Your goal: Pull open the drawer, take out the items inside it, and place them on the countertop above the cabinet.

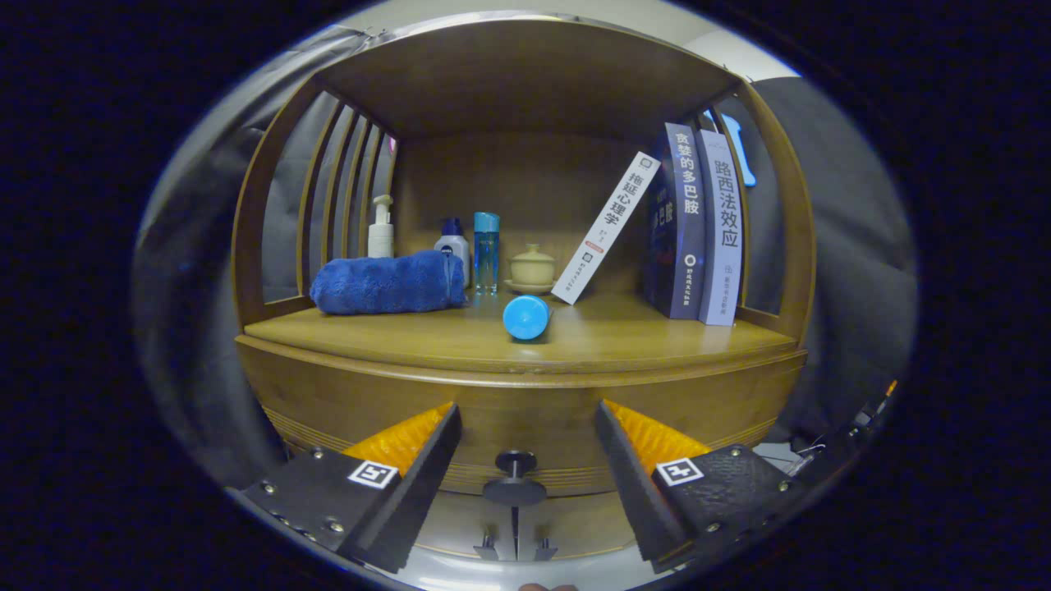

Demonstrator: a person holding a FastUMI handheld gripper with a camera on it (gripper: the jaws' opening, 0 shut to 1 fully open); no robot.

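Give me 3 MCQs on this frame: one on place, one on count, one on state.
1. Where does the drawer knob sit?
A. between the claw's fingers
B. on the countertop
C. behind the towel

2. How many books stand or lean on the countertop?
A. one
B. three
C. five

3. What is the claw doing?
A. shut on the knob
B. open, fingers either side of the knob
C. shut on the blue cylinder

Key: 1 A, the knob shows in the gap between the fingers. 2 B, one white book leans and two stand upright beside it. 3 B, the fingers are spread wide, not touching the knob.
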